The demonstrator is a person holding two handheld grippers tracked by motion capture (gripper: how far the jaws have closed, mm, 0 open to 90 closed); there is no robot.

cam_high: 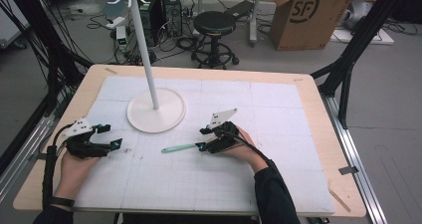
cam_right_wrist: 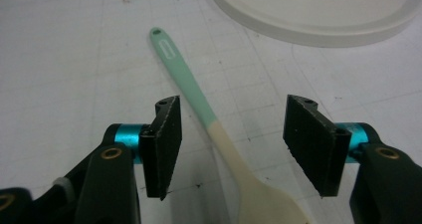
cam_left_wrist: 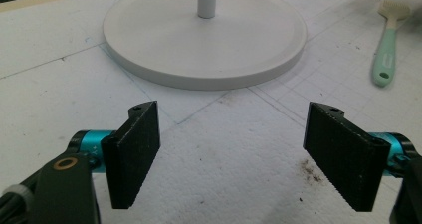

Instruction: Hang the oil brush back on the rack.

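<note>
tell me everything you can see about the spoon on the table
The spoon has a mint-green handle with a small hanging hole at its tip, and a cream neck and head; it looks like plastic or silicone. It lies flat on the white mat, just in front of the stand's round base without touching it. The right gripper is open, its jaws on either side of the cream neck, apparently not yet touching.
</note>
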